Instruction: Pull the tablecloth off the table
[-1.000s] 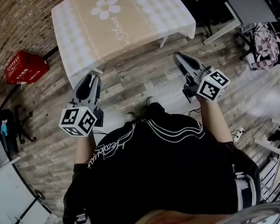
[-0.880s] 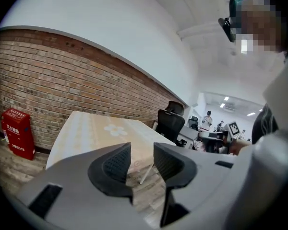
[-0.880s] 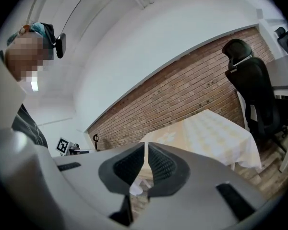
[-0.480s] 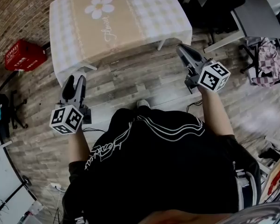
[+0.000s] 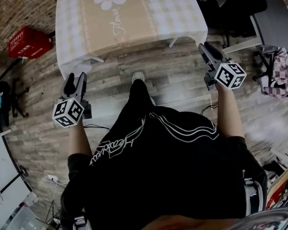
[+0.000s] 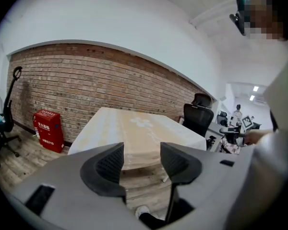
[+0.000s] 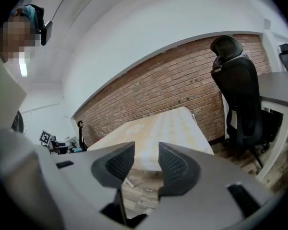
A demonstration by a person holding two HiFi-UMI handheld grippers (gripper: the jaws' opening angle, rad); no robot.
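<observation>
1. Tablecloth (image 5: 129, 20): covers the whole top of the table (image 5: 173, 42) and hangs down over all visible edges. The centre is a beige band with a white daisy and a line of script lettering. Pale checked bands run along both sides. The cloth lies flat, with no visible folds on the top. Of the table itself, only white legs show below the near hem.

2. Left gripper (image 6: 142, 163): held short of the table's near left corner and clear of the hem. The jaws stand well spread and are opening. Nothing is between the ribbed pads; the gap shows only the table's near edge and the wooden floor (image 5: 149, 80) beyond. No contact with the cloth.

3. Right gripper (image 7: 146, 165): held short of the table's near right corner, also clear of the hem. The jaws are parted, less widely than the left pair, and are opening. Nothing is between the pads. No contact with the cloth.

4. Count:
- tablecloths: one
- tables: one
- grippers: two, each with one marker cube
- red crate (image 5: 30, 42): one, on the floor left of the table
- black office chair (image 5: 230, 6): one right of the table; a second (image 5: 5, 107) well to its left.
</observation>
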